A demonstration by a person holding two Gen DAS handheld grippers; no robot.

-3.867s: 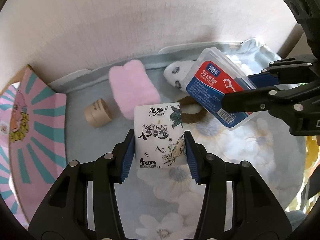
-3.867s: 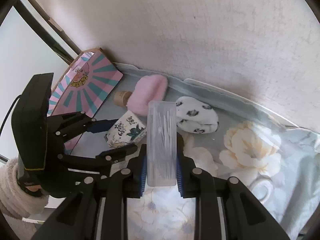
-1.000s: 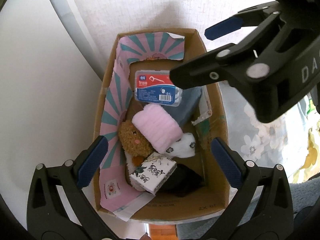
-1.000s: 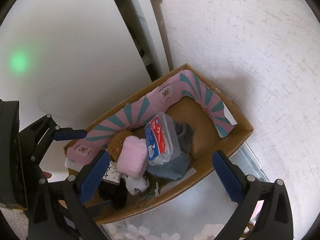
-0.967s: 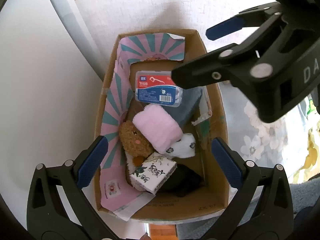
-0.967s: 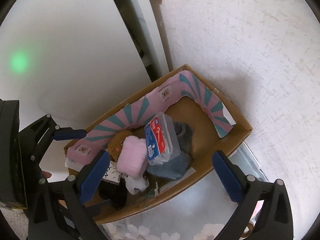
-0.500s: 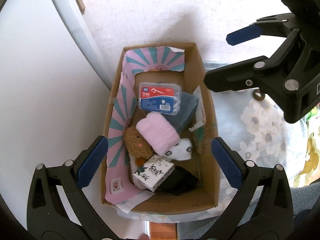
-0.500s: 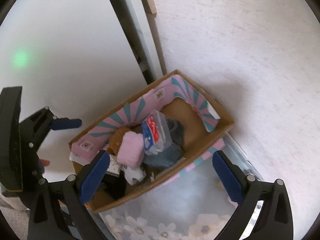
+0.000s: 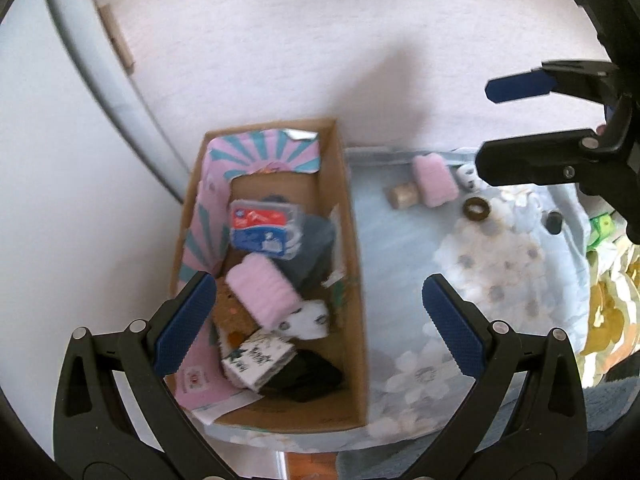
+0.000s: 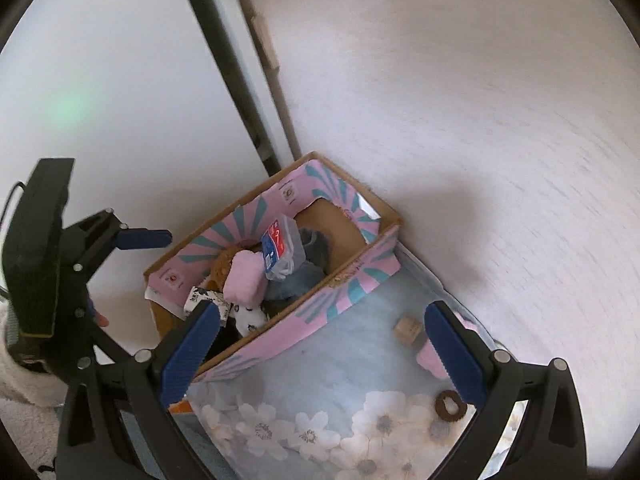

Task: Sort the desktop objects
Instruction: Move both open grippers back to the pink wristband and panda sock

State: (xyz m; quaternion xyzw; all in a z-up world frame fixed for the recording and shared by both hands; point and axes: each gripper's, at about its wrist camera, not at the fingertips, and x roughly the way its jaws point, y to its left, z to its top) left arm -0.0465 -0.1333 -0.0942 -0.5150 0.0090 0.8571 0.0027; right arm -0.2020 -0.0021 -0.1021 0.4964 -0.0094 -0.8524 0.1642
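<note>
A cardboard box (image 9: 354, 264) (image 10: 352, 268) with pink and teal flaps holds a floss case (image 9: 262, 230) (image 10: 280, 248), a pink fluffy item (image 9: 262, 292) (image 10: 244, 276), a tissue pack (image 9: 258, 362), a patterned sock (image 9: 306, 320) and a brown plush. On the floral cloth lie another pink fluffy item (image 9: 434, 178) (image 10: 430, 360), a small cardboard roll (image 9: 402, 196) (image 10: 407, 330), a brown hair tie (image 9: 476, 209) (image 10: 450, 404) and a small black cap (image 9: 554, 222). My left gripper (image 9: 316, 320) is open and empty above the box. My right gripper (image 10: 320, 344) is open and empty, high above the cloth.
A white wall stands behind the box and table. A dark post (image 10: 224, 68) runs up left of the box. The floral cloth (image 9: 460, 280) covers the table to the right of the box. Yellow-green items (image 9: 604, 232) sit at the far right edge.
Both grippers have let go of the tissue pack and floss case, which lie in the box. Both have since risen and pulled back to the right, showing more cloth.
</note>
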